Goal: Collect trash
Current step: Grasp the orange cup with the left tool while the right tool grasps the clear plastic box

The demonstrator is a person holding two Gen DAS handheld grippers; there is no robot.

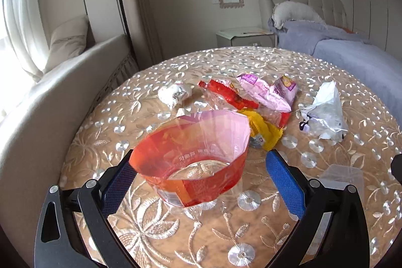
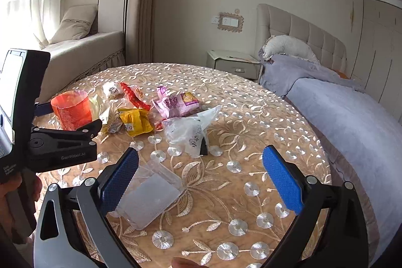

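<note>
The trash (image 1: pixel 251 102) lies loose; the left gripper (image 1: pixel 198 180), fingers spread around the orange bag (image 1: pixel 191 160), may crush it, and the right gripper (image 2: pixel 201 182), also spread, may slip on the clear wrapper (image 2: pixel 148 197).

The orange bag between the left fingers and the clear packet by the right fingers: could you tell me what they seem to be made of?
The orange bag looks like thin glossy plastic film: translucent, the tablecloth pattern shows through its base. The clear packet seems to be plastic too, see-through with a frosted middle, though how stiff it is cannot be told.

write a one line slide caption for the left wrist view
Open left claw straddling an orange plastic wrapper on the embroidered table, more wrappers beyond.
</note>
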